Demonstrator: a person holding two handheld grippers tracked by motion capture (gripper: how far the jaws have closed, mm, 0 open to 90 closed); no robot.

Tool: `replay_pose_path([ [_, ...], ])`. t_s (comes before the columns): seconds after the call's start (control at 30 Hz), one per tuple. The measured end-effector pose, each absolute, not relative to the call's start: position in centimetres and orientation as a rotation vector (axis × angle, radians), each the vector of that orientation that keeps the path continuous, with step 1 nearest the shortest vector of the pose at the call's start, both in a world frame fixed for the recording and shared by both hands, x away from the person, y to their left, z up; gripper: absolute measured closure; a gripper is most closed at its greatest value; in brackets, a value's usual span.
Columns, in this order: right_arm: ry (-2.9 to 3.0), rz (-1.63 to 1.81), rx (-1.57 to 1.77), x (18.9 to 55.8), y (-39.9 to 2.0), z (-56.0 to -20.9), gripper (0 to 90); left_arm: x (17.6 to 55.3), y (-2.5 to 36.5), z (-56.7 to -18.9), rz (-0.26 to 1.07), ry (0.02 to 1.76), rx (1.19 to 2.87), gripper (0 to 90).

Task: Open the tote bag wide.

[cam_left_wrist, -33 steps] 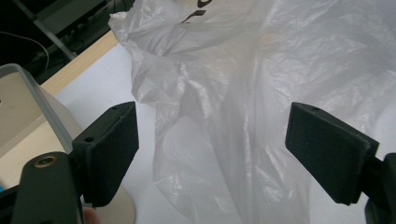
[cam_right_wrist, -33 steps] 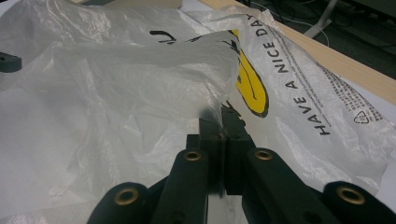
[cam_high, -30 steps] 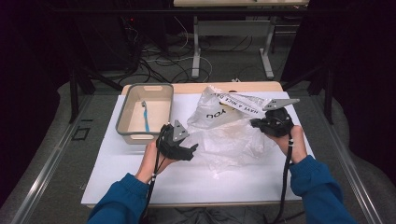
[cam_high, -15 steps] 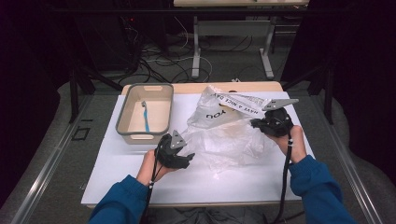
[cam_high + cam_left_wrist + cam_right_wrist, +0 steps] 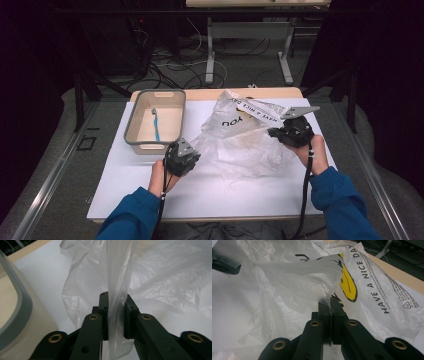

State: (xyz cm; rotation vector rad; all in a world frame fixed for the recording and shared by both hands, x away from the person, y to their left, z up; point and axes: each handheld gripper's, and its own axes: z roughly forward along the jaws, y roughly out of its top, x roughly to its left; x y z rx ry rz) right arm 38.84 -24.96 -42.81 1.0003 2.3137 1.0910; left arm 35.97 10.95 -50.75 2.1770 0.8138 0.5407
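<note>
Tongs [image 5: 115, 312] pinch thin translucent plastic bag [image 5: 240, 142], crinkled, black print, yellow patch.

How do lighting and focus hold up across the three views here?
High view: white table sheet bright, surroundings nearly black. Left gripper view: plastic bag washed out, grey bin soft up close. Right gripper view: bag print sharp, near jaws dim.

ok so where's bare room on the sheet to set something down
The near strip of the white sheet, between the two sleeves and below the bag, is bare. So is its left edge below the bin. The middle and far right are crowded by the bag, pinched in the left hand-held gripper and right hand-held gripper.
</note>
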Motion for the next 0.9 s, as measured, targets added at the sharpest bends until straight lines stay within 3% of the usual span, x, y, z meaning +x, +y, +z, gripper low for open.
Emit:
replay_pose_path([
  [0.63, 2.300, 1.104, 0.970, 38.1, -25.1, -41.8, 90.0, 38.2, 10.4, -50.6, 0.598, 0.867, 2.070, 83.0],
  [0.9, 2.311, 1.093, 0.982, 38.2, -25.1, -42.1, 90.0, 38.3, 10.2, -51.0, 0.601, 0.837, 2.088, 77.4],
])
